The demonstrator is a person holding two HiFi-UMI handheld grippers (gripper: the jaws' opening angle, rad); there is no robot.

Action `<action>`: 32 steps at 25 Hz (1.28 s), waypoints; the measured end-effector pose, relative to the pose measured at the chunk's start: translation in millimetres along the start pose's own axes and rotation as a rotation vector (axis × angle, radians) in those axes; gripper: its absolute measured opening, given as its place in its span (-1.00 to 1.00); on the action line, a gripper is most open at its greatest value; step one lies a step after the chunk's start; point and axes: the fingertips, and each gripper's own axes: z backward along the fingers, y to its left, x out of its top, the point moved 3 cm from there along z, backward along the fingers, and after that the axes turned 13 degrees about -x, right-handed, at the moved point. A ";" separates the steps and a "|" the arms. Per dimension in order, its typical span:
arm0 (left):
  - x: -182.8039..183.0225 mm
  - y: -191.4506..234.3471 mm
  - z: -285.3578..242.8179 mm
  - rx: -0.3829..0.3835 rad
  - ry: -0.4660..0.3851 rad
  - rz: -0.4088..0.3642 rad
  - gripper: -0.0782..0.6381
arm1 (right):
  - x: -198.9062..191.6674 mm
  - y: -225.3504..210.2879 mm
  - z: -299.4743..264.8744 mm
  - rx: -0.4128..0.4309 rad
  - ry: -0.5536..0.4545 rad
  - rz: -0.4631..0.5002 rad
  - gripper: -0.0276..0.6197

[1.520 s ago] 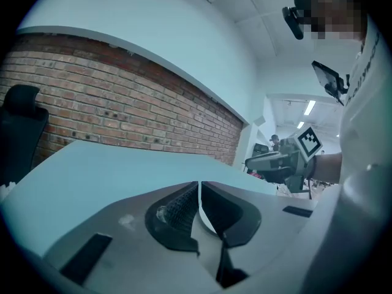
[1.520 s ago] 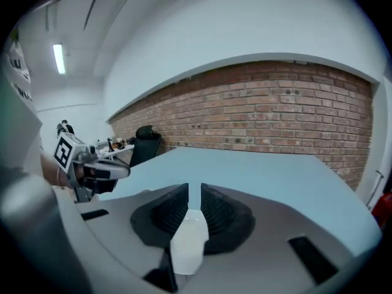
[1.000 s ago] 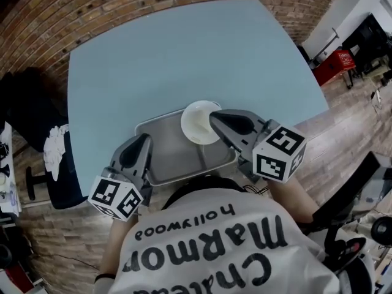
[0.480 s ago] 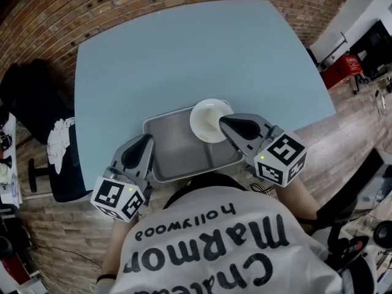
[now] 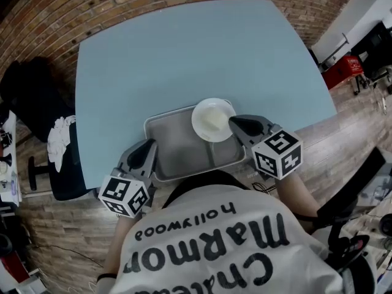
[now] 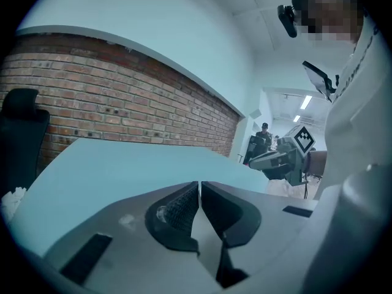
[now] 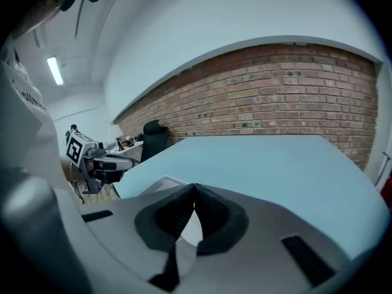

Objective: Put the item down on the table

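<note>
Head view has me carrying the tray (image 5: 184, 147) by its two ends, my left gripper (image 5: 147, 158) at its left corner, my right gripper (image 5: 237, 125) at its right rim, just beside the white bowl (image 5: 212, 119) sitting in it. Both gripper views show my jaws pinched together on a pale sliver, which I take for the tray's rim. Gripping both ends should hold it level so the bowl can't slide. It overhangs the table's (image 5: 184, 54) near edge, seemingly not yet set down
</note>
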 end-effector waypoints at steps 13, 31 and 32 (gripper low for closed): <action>2.0 -4.9 -6.3 -0.015 -0.002 -0.006 -0.73 | 2.7 3.7 5.7 0.052 -0.092 -0.004 -0.89; 0.4 -13.7 -10.5 -0.028 -0.002 -0.011 -0.73 | -0.6 -5.6 12.3 0.001 -0.085 0.012 -0.89; 0.4 -13.7 -10.8 -0.028 -0.002 -0.011 -0.73 | -0.5 -6.2 12.4 0.000 -0.086 0.013 -0.89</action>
